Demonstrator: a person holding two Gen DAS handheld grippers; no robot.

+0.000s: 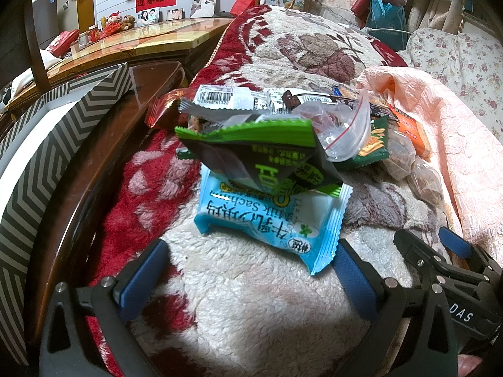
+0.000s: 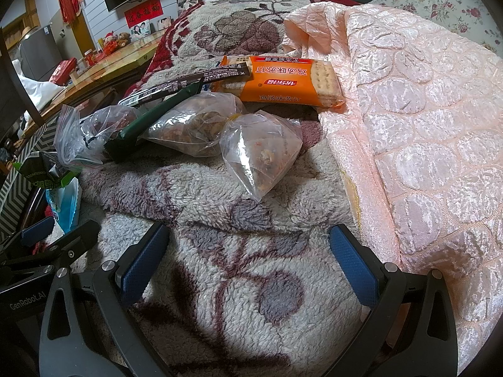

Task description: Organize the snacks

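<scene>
jaws of both grippers gape, empty; green packet (image 1: 251,154) overlaps blue packet (image 1: 270,220), perhaps resting.

A fleecy floral blanket (image 2: 239,282) lies beside a pink quilt (image 2: 424,125), near a wooden table (image 1: 132,44).

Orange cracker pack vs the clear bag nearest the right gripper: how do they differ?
The cracker pack is opaque orange with printed text; the clear bag is see-through and unprinted. The cracker pack is a flat, long block lying level; the clear bag is a crumpled cone tapering to a point toward the camera. The cracker pack looks full; the clear bag holds only a few brownish bits. Both lie on the blanket, beside the pink quilt, ungrasped.
</scene>
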